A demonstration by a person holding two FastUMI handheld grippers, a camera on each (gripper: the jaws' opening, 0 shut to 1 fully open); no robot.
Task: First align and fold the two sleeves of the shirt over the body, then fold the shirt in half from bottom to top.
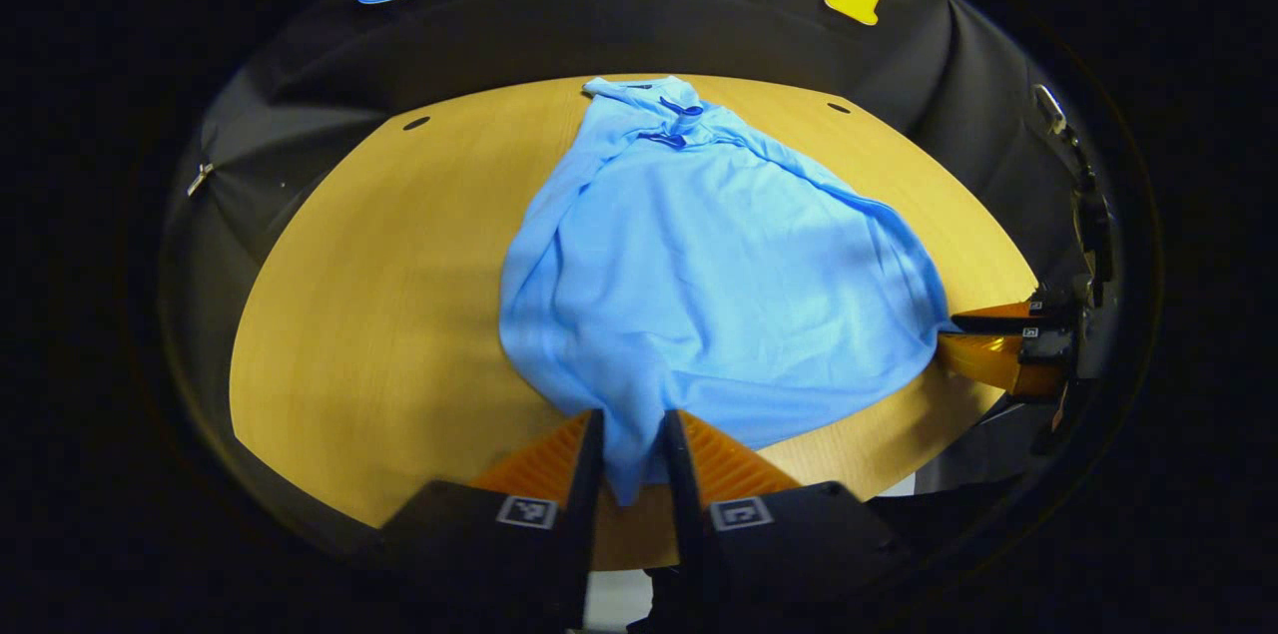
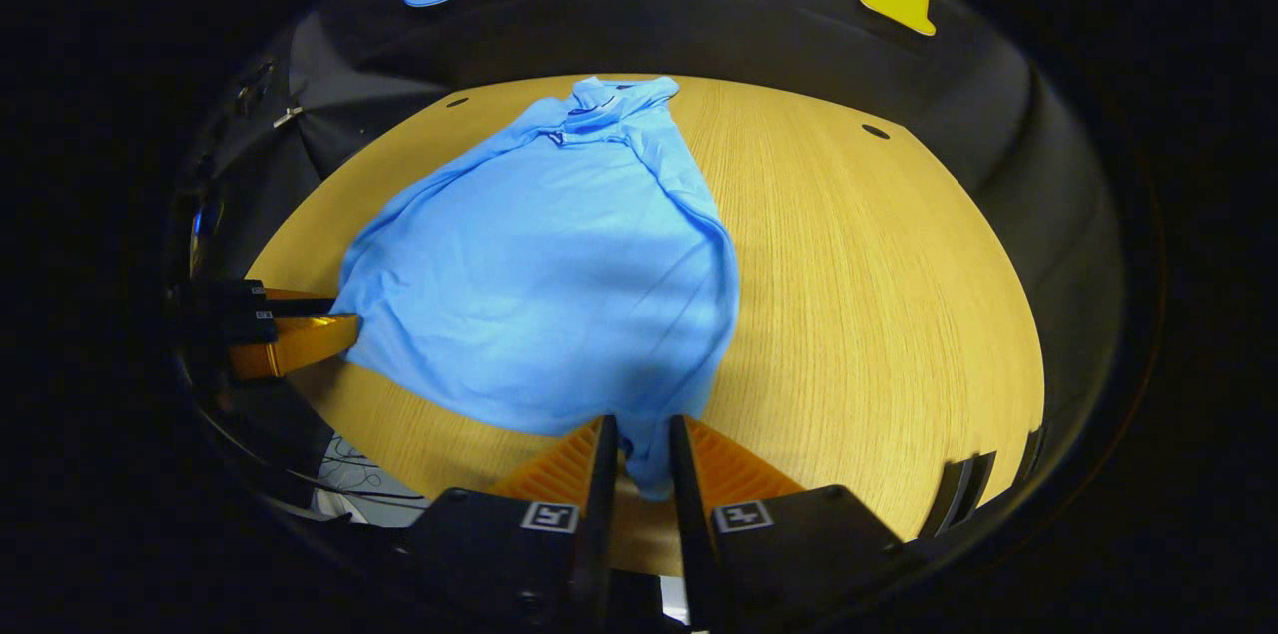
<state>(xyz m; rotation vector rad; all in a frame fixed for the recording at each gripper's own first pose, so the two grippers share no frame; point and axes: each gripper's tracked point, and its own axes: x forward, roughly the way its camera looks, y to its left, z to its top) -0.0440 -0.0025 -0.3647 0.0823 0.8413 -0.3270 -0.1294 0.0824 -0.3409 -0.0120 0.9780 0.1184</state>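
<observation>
Left gripper view: both tools (image 1: 635, 449) (image 2: 639, 454) clamp the shirt (image 1: 699, 275) hem on the table (image 1: 379, 315).

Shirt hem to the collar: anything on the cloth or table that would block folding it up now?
Nothing visible does. The left gripper and right gripper each hold a bottom corner of the shirt, jaws pinched on cloth. The body up to the collar is bare, and so is the table beside it.
</observation>
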